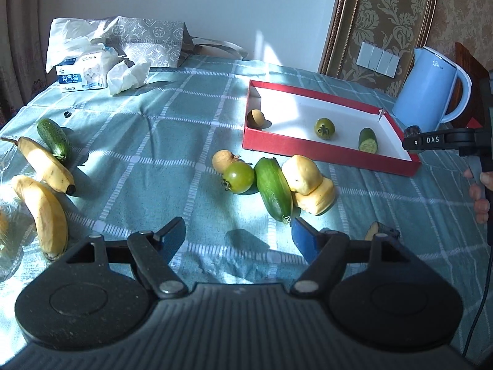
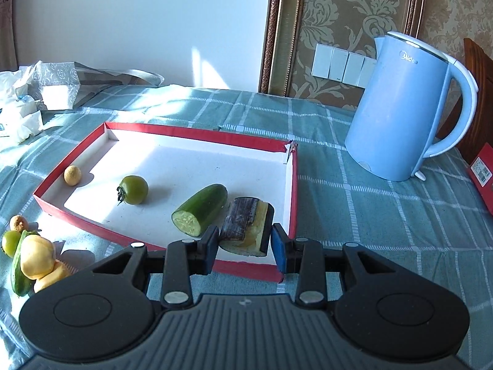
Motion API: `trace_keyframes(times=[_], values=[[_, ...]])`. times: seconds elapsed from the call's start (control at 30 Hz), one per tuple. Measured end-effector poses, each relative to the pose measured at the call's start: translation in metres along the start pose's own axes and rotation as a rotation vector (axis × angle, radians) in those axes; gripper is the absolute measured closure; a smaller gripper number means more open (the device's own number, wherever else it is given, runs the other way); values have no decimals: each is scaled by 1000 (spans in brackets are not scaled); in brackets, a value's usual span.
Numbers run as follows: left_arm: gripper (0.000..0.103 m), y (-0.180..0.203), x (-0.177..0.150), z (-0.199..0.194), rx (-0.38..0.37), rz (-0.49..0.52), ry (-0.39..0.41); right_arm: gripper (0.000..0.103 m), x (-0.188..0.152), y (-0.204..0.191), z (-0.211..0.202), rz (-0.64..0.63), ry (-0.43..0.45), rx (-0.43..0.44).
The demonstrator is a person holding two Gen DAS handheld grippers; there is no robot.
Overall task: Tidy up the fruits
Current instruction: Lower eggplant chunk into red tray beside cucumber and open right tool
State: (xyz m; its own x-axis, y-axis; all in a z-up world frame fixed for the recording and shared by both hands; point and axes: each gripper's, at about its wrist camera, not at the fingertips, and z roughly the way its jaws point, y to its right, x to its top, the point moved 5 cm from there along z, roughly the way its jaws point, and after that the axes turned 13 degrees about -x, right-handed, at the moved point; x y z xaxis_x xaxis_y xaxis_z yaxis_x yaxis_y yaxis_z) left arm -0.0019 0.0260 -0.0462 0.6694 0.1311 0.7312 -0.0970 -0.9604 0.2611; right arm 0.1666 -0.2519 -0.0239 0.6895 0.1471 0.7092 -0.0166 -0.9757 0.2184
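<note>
My left gripper (image 1: 237,234) hangs open over the checked cloth with nothing between its fingers. Just ahead of it lies a cluster: a longan (image 1: 223,160), a green tomato (image 1: 238,177), a cucumber (image 1: 272,188) and two yellow fruit pieces (image 1: 303,174). My right gripper (image 2: 245,240) is shut on a sugar cane piece (image 2: 246,225), dark-skinned with pale flesh, over the near right corner of the red tray (image 2: 172,131). Inside the tray lie a longan (image 2: 72,175), a green tomato (image 2: 134,189) and a cut cucumber (image 2: 200,209).
Two bananas (image 1: 46,166) and a small cucumber (image 1: 54,138) lie at the left. A blue kettle (image 2: 400,117) stands right of the tray. Tissue packs (image 1: 83,74) and a patterned bag (image 1: 148,40) sit at the back. A person's fingers (image 1: 479,197) show at the right edge.
</note>
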Motion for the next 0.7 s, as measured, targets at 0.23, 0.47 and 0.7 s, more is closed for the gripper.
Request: trace_keyframes(times=[0.23,0.47,0.7], values=[[29,-12,-9,-10,51,-26,-6,68,2,0,43,34,-91,-3],[29,-16,-16,-13,73,-47,-22,67,0,-9,61,20,-124,-4],[29,-11,-16,-11,52,-40,-24,52,4,-7,39,25,-68,15]])
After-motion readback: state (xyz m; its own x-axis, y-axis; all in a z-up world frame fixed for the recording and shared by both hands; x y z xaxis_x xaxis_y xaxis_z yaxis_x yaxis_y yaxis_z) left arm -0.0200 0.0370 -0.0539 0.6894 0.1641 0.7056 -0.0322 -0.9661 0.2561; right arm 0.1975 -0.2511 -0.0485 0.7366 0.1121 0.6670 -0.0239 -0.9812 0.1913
